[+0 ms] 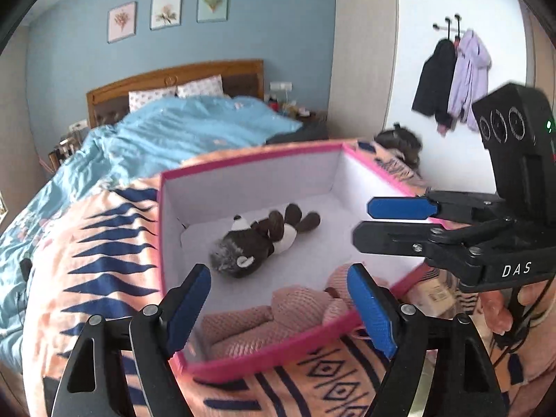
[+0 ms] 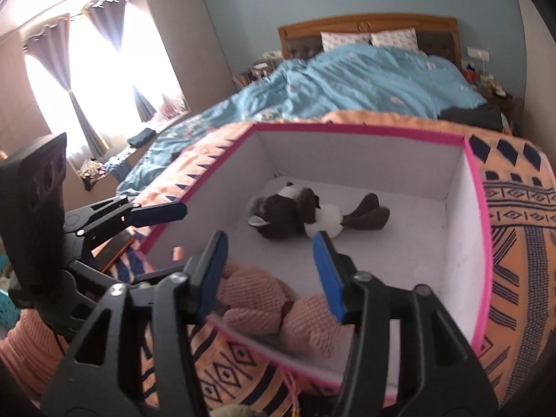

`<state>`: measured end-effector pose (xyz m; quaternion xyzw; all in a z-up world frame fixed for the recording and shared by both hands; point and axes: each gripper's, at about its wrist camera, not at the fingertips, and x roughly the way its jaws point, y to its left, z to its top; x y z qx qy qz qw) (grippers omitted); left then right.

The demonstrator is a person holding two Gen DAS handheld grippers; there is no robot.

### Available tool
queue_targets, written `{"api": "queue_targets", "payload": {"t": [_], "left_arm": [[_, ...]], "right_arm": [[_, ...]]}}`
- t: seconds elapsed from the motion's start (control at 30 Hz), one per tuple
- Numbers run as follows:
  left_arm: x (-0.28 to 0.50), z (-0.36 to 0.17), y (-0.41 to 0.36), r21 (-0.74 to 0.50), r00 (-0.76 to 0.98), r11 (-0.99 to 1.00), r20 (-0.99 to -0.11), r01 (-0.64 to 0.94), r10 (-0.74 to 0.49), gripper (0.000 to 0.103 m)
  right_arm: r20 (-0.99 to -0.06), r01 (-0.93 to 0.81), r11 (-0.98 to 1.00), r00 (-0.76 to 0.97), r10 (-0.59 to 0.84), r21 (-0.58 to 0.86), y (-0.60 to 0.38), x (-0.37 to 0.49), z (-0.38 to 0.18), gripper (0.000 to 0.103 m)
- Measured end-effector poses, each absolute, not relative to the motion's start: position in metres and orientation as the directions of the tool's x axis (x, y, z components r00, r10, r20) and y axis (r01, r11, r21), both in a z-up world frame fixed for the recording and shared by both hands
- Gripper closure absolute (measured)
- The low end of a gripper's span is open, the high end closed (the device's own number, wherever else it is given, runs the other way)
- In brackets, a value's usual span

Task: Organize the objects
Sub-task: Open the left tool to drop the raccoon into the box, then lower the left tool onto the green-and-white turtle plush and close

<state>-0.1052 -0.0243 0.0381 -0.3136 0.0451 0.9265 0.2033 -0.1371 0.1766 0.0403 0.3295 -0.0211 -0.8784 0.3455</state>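
Plush toys are the things being sorted, and two already lie inside the pink-rimmed box (image 1: 250, 168) that sits on the patterned orange blanket (image 1: 104, 243) at the foot of the bed. Nearest, the left tool (image 1: 278, 307) hangs over the box's near wall with its blue pads apart and nothing pressed between them; directly beneath lies the pink knitted toy (image 1: 288, 307), slumped against the near wall, which suggests it was dropped just inside the rim. The right tool (image 2: 269, 271) also stands apart and empty over the same near edge, its pads framing that pink toy (image 2: 271, 309) from the other side. Further in, the dark brown and white plush animal (image 1: 259, 239) lies on its side in the middle of the white floor, well apart from the pink one. Beyond the box, a blue duvet (image 2: 365, 83) covers the bed up to the wooden headboard (image 2: 368, 22). Judging by the room left, the box can take more.
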Motion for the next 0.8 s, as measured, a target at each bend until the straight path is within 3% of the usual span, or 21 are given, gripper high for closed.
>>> {"api": "queue_targets", "payload": {"t": [0.2, 0.33, 0.5, 0.8], "left_arm": [[-0.062, 0.050, -0.038, -0.096, -0.736, -0.903, -0.547, -0.418, 0.398, 0.020], [-0.033, 0.045, -0.040, -0.119, -0.744, -0.903, -0.529, -0.412, 0.409, 0.009], [-0.007, 0.026, -0.029, -0.119, -0.719, -0.894, -0.554, -0.432, 0.421, 0.009], [0.022, -0.022, -0.003, -0.162, -0.611, -0.866, -0.647, -0.473, 0.455, 0.009]], "right_arm": [[-0.496, 0.644, -0.710, -0.535, -0.684, 0.284, 0.204, -0.094, 0.058, 0.030], [-0.496, 0.658, -0.691, -0.512, -0.701, 0.299, 0.217, -0.079, 0.061, 0.026], [-0.527, 0.657, -0.680, -0.472, -0.707, 0.325, 0.233, -0.057, 0.047, 0.021], [-0.645, 0.656, -0.689, -0.389, -0.658, 0.307, 0.225, -0.029, -0.002, 0.021]]}}
